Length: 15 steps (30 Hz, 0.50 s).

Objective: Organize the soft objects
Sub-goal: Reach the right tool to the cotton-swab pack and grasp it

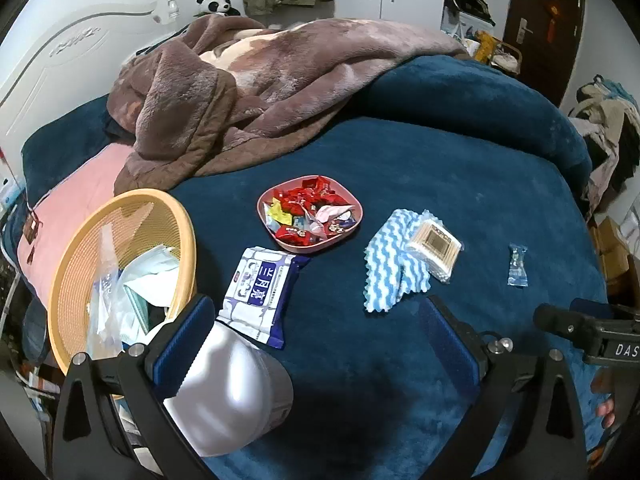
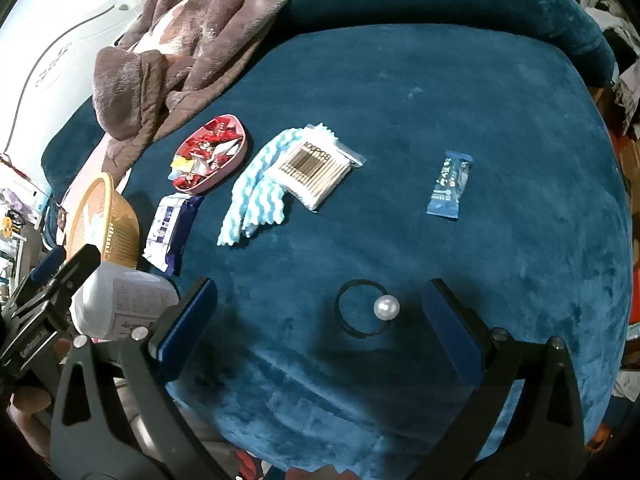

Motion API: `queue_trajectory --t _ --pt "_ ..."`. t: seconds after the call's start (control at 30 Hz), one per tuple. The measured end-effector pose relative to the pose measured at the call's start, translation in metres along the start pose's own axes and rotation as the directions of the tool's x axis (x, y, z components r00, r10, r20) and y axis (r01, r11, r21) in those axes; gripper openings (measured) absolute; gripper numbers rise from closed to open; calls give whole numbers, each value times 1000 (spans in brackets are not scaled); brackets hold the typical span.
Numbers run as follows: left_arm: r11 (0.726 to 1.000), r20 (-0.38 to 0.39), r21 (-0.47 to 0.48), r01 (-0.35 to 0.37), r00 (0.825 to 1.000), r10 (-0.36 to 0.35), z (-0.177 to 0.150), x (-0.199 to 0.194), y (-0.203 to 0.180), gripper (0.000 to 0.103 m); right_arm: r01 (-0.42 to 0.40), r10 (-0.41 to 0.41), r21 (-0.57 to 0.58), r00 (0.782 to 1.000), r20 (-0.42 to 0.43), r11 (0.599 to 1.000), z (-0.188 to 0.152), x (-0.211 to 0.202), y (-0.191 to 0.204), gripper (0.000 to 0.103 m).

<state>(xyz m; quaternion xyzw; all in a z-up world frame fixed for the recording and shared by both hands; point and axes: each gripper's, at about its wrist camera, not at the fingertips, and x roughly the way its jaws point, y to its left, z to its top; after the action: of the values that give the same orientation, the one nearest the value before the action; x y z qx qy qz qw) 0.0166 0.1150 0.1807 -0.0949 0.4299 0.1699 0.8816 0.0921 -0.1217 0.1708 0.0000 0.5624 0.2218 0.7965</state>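
Left gripper (image 1: 316,336): fingers spread wide, a white bottle (image 1: 228,392) against the left finger, not pinched.
Right gripper (image 2: 320,316): fingers spread, straddling one hair tie (image 2: 362,308) with a pearl on the bed (image 2: 440,80).
Basket (image 1: 80,256): one, tilted, holding packets.
Nearby: one wipes pack (image 1: 260,292), one candy dish (image 1: 310,214), one striped cloth (image 1: 390,266) under one cotton swab pack (image 1: 434,246), one blue sachet (image 1: 517,265).
Behind: brown blanket (image 1: 240,92).

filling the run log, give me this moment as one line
left gripper: open, white bottle against one finger | right gripper: open over hair tie | basket: partly filled
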Motion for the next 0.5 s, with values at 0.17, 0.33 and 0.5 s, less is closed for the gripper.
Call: queue_trajectory --t 0.17,0.33,0.5 --pt "1000 -3 28 0 1000 0 -1 2 -8 102 5 -5 18 1000 -9 1000 -2 4 -9 103" --pt "999 -7 52 1 1000 -1 -2 4 -16 102 10 -10 33 1000 -17 999 -4 8 -18 103" --pt "997 -13 75 2 1000 -1 -3 8 -23 102 14 -13 45 1000 -20 999 -5 10 -25 103"
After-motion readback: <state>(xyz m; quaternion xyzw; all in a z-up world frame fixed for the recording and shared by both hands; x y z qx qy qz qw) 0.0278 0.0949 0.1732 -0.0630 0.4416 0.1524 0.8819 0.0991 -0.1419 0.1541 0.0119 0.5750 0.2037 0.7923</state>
